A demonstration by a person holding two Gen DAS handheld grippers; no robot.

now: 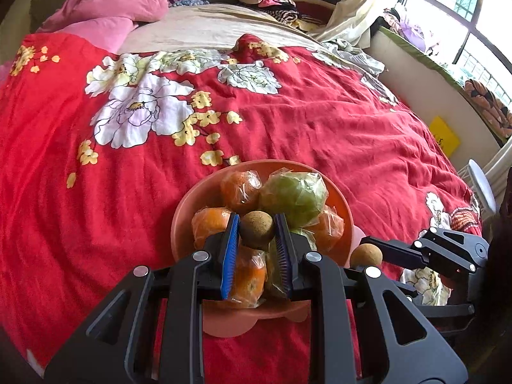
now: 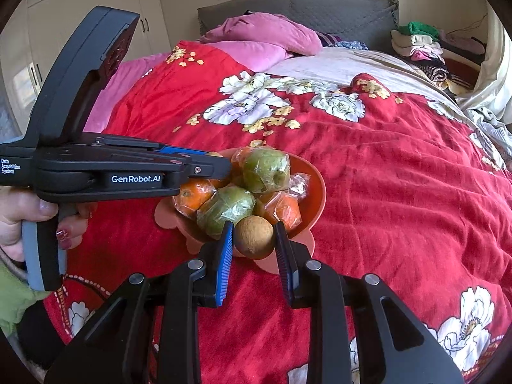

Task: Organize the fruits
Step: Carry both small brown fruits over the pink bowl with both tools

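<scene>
Left wrist view shows an orange bowl [image 1: 187,204] standing on the red flowered bedspread [image 1: 320,128] near the bed's near edge, already heaped with wrapped oranges [image 1: 238,188] and wrapped green fruits [image 1: 294,196]. The left gripper [image 1: 257,228] is closed on a small brown round fruit [image 1: 257,229], both pads pressing its sides, and the fruit hangs over the middle of the heap, apparently just above it rather than resting. In the same view the right gripper [image 1: 371,252] reaches in from the right, a second brown fruit [image 1: 365,255] at its tip just outside the bowl's right rim. Right wrist view confirms this: the right gripper [image 2: 254,238] is clamped on that brown fruit [image 2: 254,236], narrow jaws, pads against both sides, at the bowl's [image 2: 315,188] near rim, over its scalloped base. No loose fruit lies on the visible bedspread. Judged progress: most fruit is gathered; the two brown fruits remain to be set into the bowl and released. The heap is high, so roll-off is a risk.
</scene>
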